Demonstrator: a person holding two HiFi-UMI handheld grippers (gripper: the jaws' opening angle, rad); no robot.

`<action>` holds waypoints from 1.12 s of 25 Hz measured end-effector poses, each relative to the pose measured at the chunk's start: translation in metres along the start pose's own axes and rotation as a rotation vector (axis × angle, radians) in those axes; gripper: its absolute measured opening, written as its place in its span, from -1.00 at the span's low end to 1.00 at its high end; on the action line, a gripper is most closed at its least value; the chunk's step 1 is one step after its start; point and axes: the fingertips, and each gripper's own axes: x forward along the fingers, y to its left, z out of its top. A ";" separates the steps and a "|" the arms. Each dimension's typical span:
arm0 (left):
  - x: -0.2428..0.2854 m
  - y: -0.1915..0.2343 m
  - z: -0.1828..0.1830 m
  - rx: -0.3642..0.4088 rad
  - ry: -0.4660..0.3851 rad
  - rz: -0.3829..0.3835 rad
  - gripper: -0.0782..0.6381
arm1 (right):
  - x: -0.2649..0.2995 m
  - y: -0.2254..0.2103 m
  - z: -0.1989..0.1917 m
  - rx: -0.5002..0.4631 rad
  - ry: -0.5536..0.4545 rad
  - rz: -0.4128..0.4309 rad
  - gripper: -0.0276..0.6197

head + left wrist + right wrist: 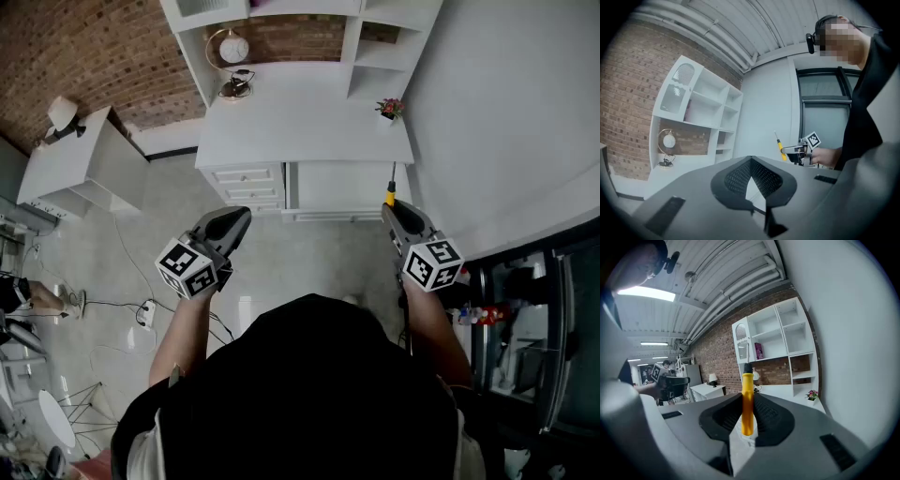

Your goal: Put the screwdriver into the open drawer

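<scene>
Right gripper: we've got the right gripper [392,208] held out ahead of us, jaws clamped tight on the yellow-handled screwdriver [747,399].
Screwdriver: it stands upright between those jaws, gripped by the yellow handle. The black collar and thin metal shaft poke out past the tips, toward the shelves.
Where it is: up in the air in the right gripper, over the grey floor [281,258] just in front of the counter's right half. It touches nothing but the jaws.
Left gripper: the left gripper [751,161] has its jaws pressed together with nothing between them. It hangs in the air on our left, well apart from the right one.
Drawers: a white stack of three drawer fronts [246,185] sits under the counter's left half. From up here we cannot tell whether any of them is pulled out. The screwdriver is off to their right and clear of them.
Counter: the white counter [300,127] lies straight ahead, under a white open shelf unit [780,331] that backs onto a red brick wall [103,47].
On the counter: a round white globe lamp in a gold ring [232,47] stands at the back left. A small pot plant with red flowers [390,108] stands at the right edge, just beside the plain white wall [506,112].
</scene>
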 end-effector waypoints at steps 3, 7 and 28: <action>-0.001 -0.011 -0.002 0.005 0.011 -0.020 -0.74 | -0.009 0.004 0.003 0.005 -0.013 -0.004 -0.67; -0.001 -0.018 -0.005 0.025 0.036 -0.027 -0.74 | -0.016 0.009 0.004 0.000 -0.022 -0.011 -0.67; -0.001 -0.027 -0.006 0.008 0.005 0.000 -0.74 | -0.017 0.005 0.012 -0.023 -0.038 0.024 -0.66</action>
